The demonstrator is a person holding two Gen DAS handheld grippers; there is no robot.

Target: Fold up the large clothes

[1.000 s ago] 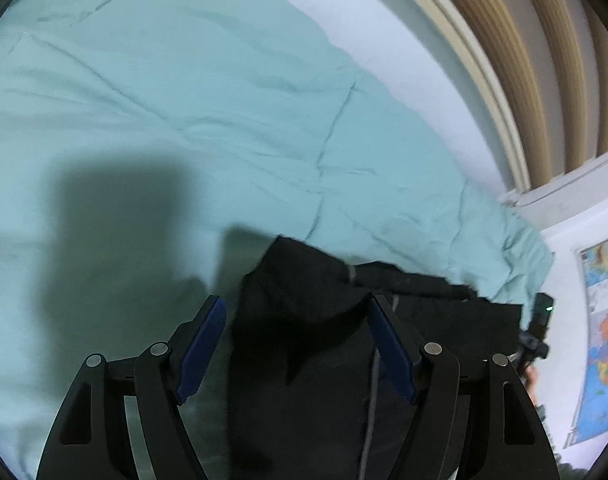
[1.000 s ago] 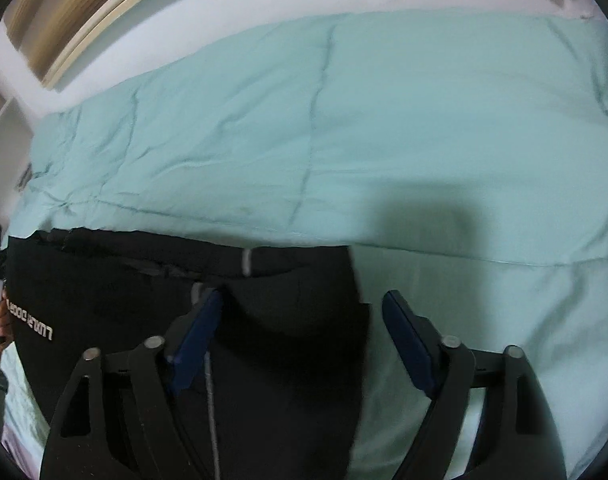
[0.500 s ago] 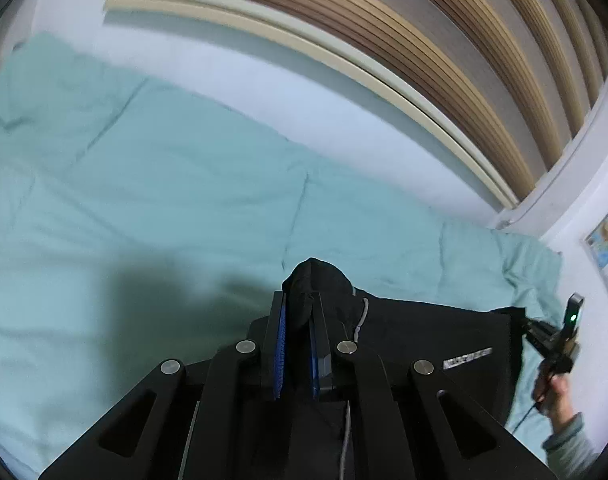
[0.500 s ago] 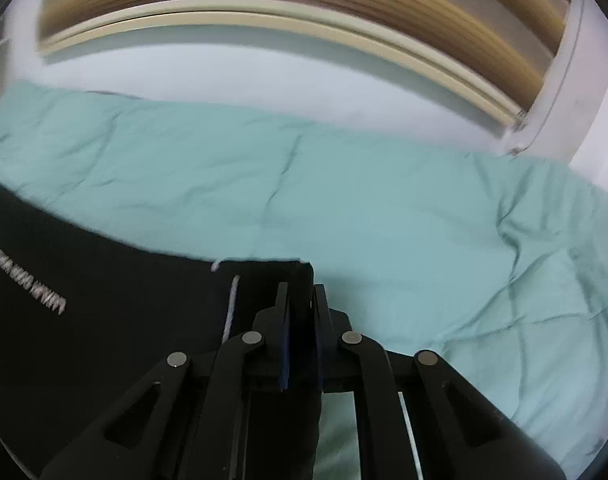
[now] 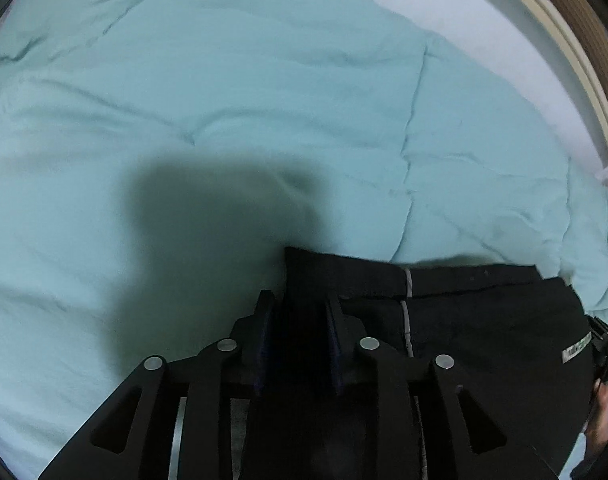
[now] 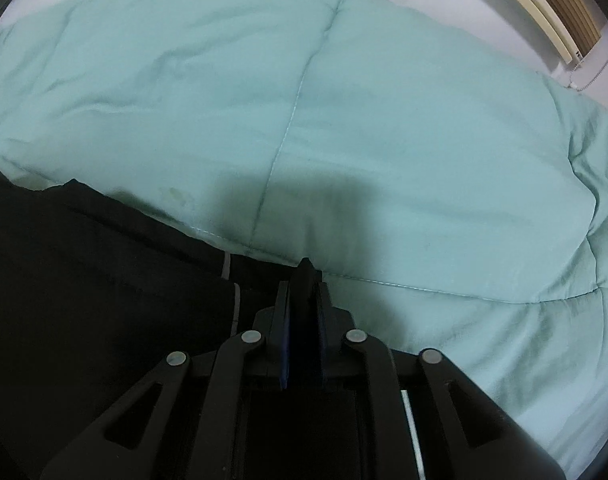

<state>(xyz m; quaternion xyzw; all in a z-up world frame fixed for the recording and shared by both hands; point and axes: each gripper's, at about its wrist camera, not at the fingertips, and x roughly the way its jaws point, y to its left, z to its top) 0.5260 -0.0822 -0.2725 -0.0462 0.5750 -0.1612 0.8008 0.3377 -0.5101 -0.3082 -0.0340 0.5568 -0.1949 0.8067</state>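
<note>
A large black garment point(image 5: 483, 320) with a grey drawstring and a small white label lies on the mint green quilt point(image 5: 264, 100). In the left wrist view my left gripper point(image 5: 300, 312) is shut on the garment's left corner, with black cloth between the blue pads. In the right wrist view the garment point(image 6: 84, 260) fills the lower left, and my right gripper point(image 6: 304, 292) is shut on its right corner, low over the quilt point(image 6: 343, 100).
A white wall point(image 5: 483, 20) and a beige slatted blind point(image 5: 575, 32) rise behind the bed. A person's hand with a small device point(image 5: 607, 344) shows at the right edge of the left wrist view. A blind cord point(image 6: 591, 76) hangs at the far right.
Both grippers closed on the garment's corners, lifted it, then came back down toward the quilt. The cameras now tilt downward, so less of the wall and blind shows.
</note>
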